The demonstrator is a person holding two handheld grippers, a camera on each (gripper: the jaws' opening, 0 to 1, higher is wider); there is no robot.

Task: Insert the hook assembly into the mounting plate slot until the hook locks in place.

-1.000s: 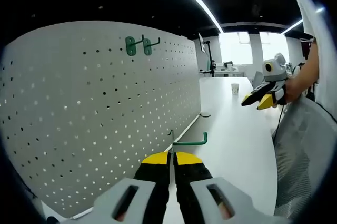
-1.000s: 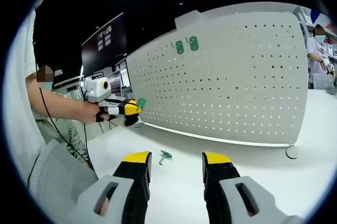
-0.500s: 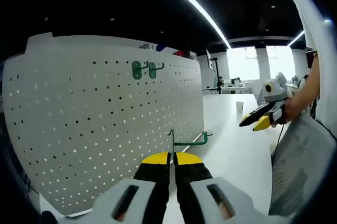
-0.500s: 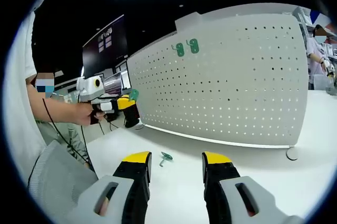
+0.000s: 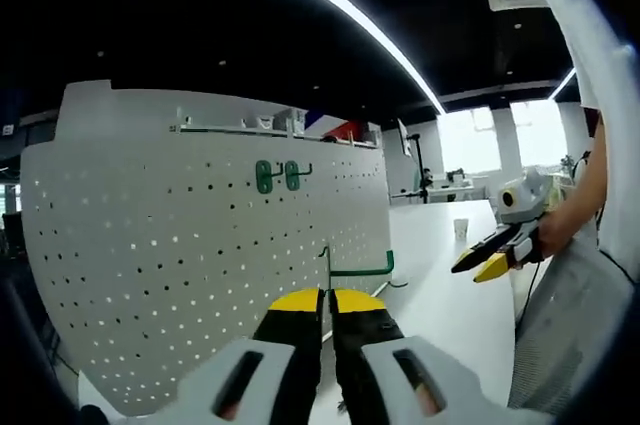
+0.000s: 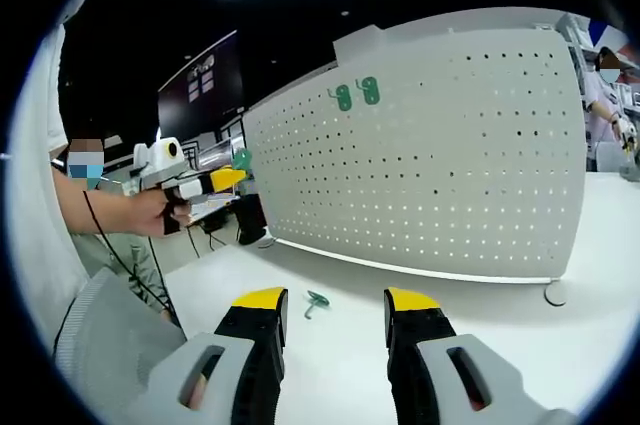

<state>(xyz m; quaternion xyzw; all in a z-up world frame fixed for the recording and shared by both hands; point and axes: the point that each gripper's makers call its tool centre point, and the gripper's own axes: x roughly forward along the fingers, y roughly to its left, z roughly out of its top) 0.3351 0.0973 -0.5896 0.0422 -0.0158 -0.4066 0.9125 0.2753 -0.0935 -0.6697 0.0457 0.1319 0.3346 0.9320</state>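
Note:
My left gripper [image 5: 327, 301] is shut on a green wire hook [image 5: 357, 268], whose bar sticks out past the jaws to the right, in front of the white pegboard [image 5: 190, 275]. Two green hooks [image 5: 277, 175] hang high on that board. In the right gripper view the left gripper [image 6: 232, 179] is held up in the air at the left, the green hook [image 6: 241, 158] at its tip. My right gripper [image 6: 335, 303] stands open over the white table with nothing between its jaws; it appears as [image 5: 468, 271] in the left gripper view. Another green hook [image 6: 315, 298] lies on the table just beyond it.
The pegboard [image 6: 450, 175] stands upright along the white table [image 6: 480, 315], with the hung hooks [image 6: 355, 93] near its top. A paper cup [image 5: 460, 228] sits far down the table. A small round disc [image 6: 553, 290] lies by the board's right end. A person [image 6: 608, 85] stands behind.
My left gripper has risen with the green hook, from near the table to higher before the pegboard. The right gripper has stayed where it was, open.

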